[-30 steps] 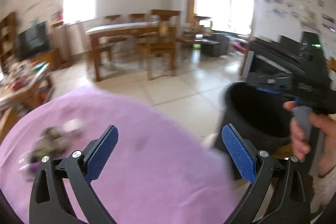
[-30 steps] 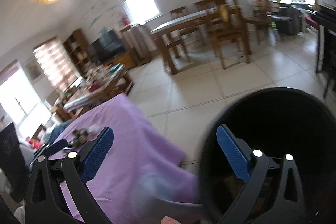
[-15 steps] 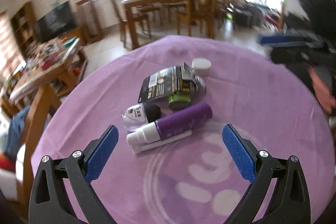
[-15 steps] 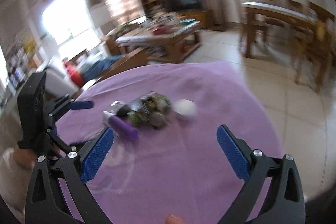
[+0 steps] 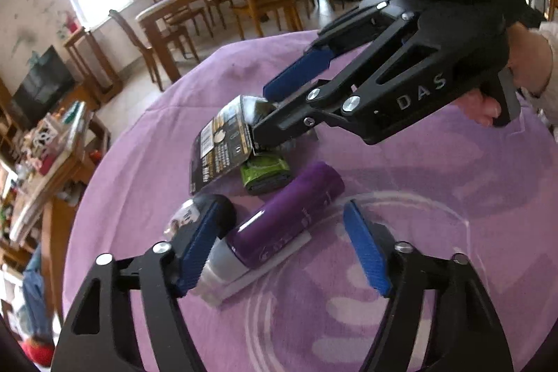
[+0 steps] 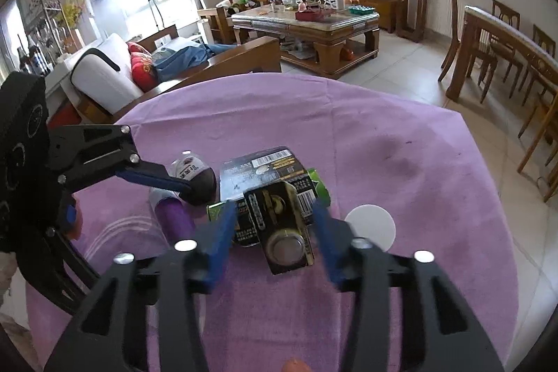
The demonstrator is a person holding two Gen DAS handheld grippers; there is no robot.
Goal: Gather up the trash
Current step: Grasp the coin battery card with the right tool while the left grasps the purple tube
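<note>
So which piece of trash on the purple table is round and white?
The flat white lid, lying alone beside the pile. The purple tube, green packet and black card pack are coloured and not round.

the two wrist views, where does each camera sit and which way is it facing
Left wrist: on the left gripper, angled down at the purple tube; right gripper and a hand show.
Right wrist: on the right gripper, angled down at the black battery pack; left gripper shows.
Shared: tube, pack, purple tablecloth.

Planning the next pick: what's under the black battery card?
The green packet pokes out from under the black battery card; how far it runs beneath is hidden. Right tongs straddle the card's folded end.
</note>
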